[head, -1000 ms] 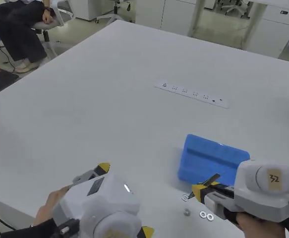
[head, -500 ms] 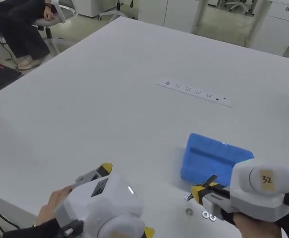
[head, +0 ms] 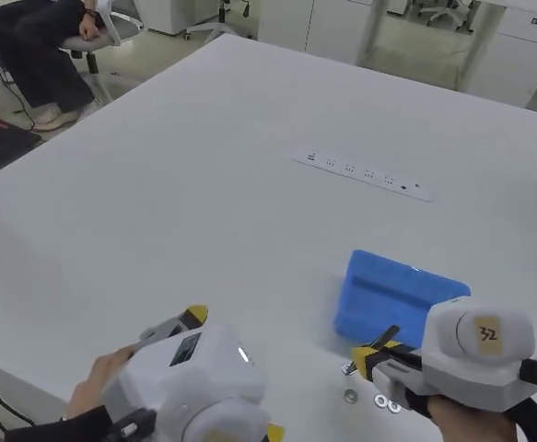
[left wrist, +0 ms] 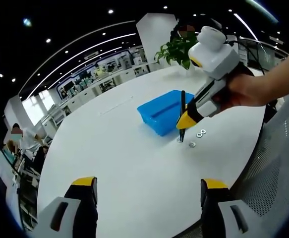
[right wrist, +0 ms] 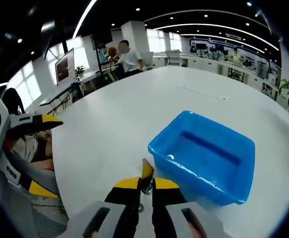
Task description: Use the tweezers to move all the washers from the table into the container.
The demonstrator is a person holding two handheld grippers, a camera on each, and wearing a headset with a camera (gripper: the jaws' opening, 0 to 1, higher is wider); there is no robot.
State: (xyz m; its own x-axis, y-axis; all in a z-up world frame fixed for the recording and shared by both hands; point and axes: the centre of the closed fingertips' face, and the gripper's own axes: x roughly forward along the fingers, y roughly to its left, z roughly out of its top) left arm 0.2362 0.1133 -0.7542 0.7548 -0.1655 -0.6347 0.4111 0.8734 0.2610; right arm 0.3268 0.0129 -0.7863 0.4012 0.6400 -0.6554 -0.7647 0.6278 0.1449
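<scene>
In the head view the right hand-held gripper (head: 371,354) hides the near corner of the container (head: 392,295) and most of the tweezers (head: 384,335). Their tips are too small to tell whether they pinch one of the washers (head: 386,402). The bottom edge cuts off the left hand-held gripper (head: 233,373).

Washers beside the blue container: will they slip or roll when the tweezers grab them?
The washers look small, thin and flat, so probably light and unlikely to roll. Lying flat on the smooth white table, they may skid away from the tweezers rather than lift.
</scene>
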